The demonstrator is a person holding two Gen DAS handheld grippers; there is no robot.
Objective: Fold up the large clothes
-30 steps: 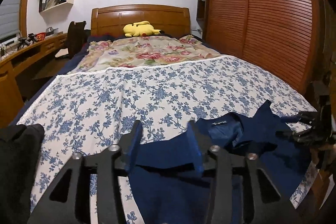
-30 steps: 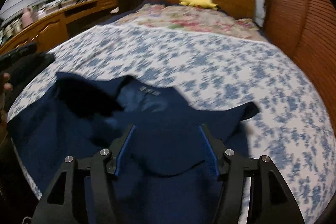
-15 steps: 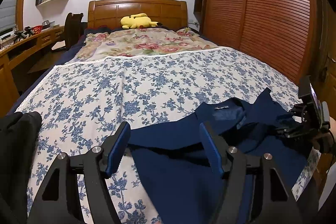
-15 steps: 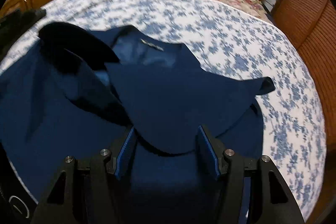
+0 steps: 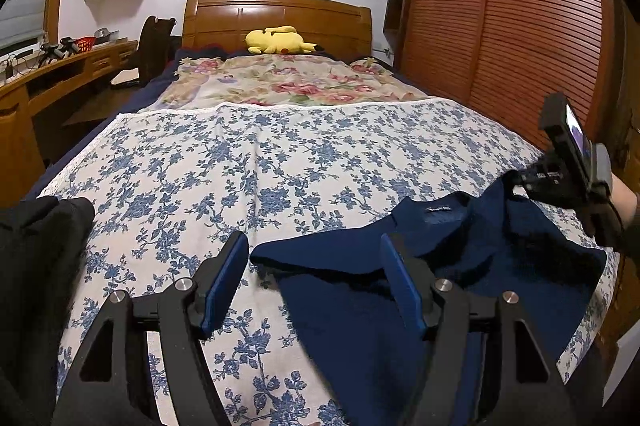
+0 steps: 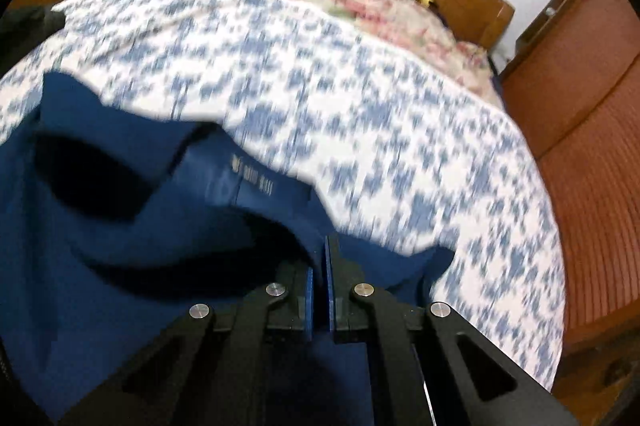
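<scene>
**Navy garment gathered at the foot of the bed**

The navy garment (image 5: pixel 460 266) lies rumpled on the blue-flowered bedspread (image 5: pixel 248 166), near its lower right corner. My right tool (image 6: pixel 319 258) has just snapped closed, pinching a fold of the fabric. My left tool (image 5: pixel 316 278) stands open, its jaws having widened, with the garment's left edge between its fingers, unpressed. A yellow plush toy (image 5: pixel 276 40) rests by the headboard.
</scene>
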